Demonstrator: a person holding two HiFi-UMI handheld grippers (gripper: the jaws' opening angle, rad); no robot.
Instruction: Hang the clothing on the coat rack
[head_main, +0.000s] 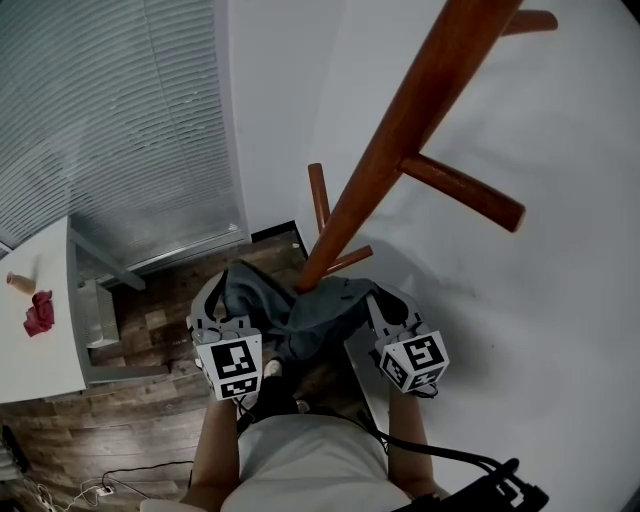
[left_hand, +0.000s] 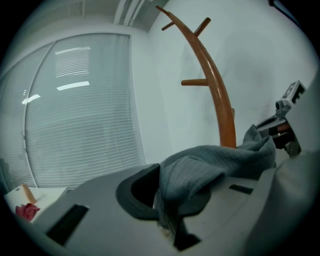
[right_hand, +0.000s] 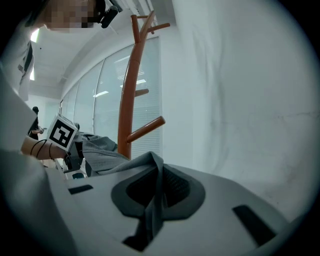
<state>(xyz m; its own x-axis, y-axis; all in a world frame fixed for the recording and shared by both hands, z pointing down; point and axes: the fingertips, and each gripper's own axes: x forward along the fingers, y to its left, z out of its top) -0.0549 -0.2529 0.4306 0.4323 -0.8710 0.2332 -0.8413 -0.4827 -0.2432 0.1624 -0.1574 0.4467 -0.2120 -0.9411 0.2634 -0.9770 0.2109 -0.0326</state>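
A grey garment (head_main: 300, 305) is stretched between my two grippers, close in front of the person's body. My left gripper (head_main: 218, 312) is shut on one edge of the grey garment (left_hand: 210, 167). My right gripper (head_main: 385, 305) is shut on the other edge, a fold of the garment (right_hand: 152, 200) pinched between its jaws. The brown wooden coat rack (head_main: 400, 150) rises right behind the cloth, its pole (left_hand: 220, 100) and pegs (right_hand: 145, 129) above both grippers. The cloth hangs below the lowest pegs.
White wall (head_main: 560, 300) stands to the right. A window with blinds (head_main: 120, 120) is at the left. A white table (head_main: 40, 330) at far left carries a red cloth (head_main: 38, 312) and a small wooden piece (head_main: 20, 282). Wood floor (head_main: 140, 440) lies below.
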